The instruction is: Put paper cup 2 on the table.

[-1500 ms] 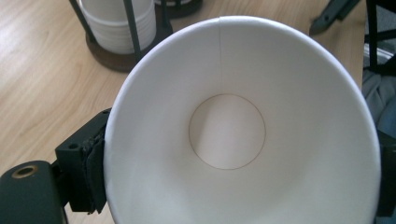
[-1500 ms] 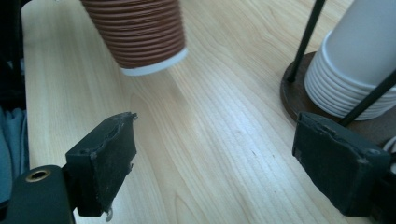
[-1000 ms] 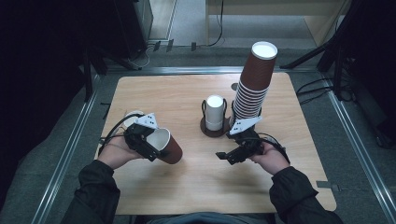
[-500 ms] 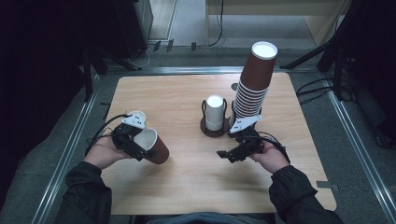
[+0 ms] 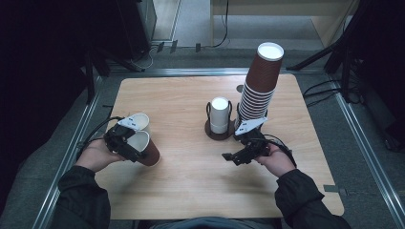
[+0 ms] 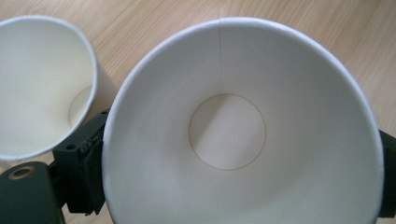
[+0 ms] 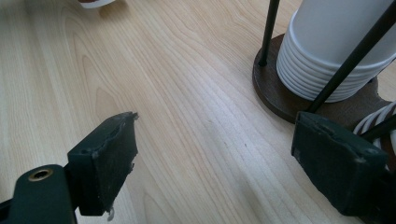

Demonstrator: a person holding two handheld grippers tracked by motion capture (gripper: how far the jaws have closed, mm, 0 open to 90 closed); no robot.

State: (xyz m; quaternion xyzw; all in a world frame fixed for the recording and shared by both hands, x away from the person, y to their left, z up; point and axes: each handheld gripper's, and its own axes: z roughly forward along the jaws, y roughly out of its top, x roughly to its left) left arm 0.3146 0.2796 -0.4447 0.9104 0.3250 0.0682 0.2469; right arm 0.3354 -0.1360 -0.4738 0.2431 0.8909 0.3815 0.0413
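Left gripper view: brown paper cup (image 6: 243,135) clamped between left gripper's (image 5: 125,142) jaws; right gripper's (image 7: 219,163) jaws gape empty.

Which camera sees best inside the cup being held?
The left gripper view: it looks straight into the held cup, down to its round bottom. The high view shows its brown outside in the left gripper.

Light: overhead, bright on tabletop (image 5: 191,95) | surroundings: dark | shadows: soft | gripper views: close parts slightly blurred
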